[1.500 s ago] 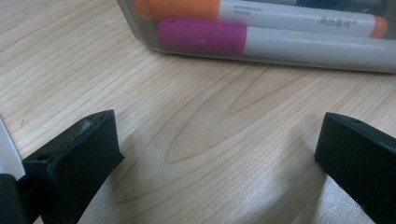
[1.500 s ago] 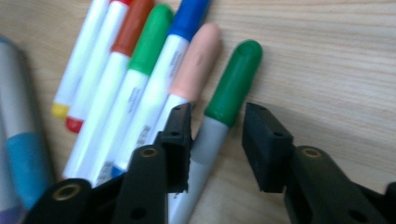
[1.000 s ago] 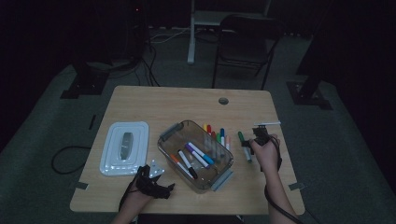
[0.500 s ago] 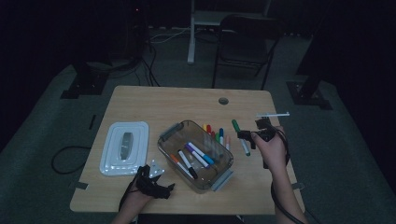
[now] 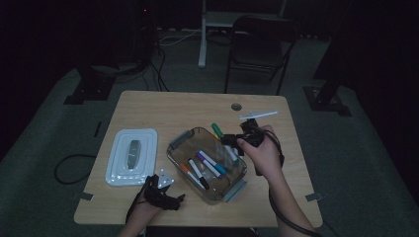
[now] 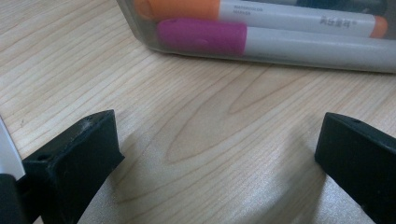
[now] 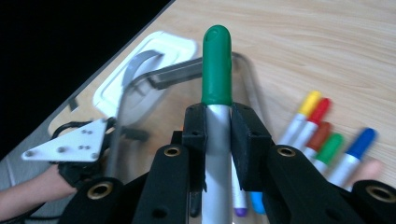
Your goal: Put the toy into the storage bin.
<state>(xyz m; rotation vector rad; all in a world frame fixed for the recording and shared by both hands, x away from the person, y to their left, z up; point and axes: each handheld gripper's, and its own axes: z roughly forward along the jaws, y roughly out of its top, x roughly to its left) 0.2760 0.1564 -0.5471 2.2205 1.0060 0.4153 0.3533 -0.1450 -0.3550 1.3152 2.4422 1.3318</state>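
One clear bin (image 5: 180, 139) is sitting mid-worktop (image 5: 163, 106) holding roughly four markers (image 5: 207, 164), one white lid (image 5: 132, 156) at its 9 o'clock. The right claw (image 5: 230, 138) is clamping one green-capped marker (image 7: 216, 70) above the bin's 2 o'clock rim. The left claw (image 6: 217, 154) is resting wide apart, gripping nothing

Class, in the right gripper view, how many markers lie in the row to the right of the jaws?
5, side by side: yellow marker, red marker, brown marker, green marker, then blue marker farthest right. More may be hidden beneath the right gripper.
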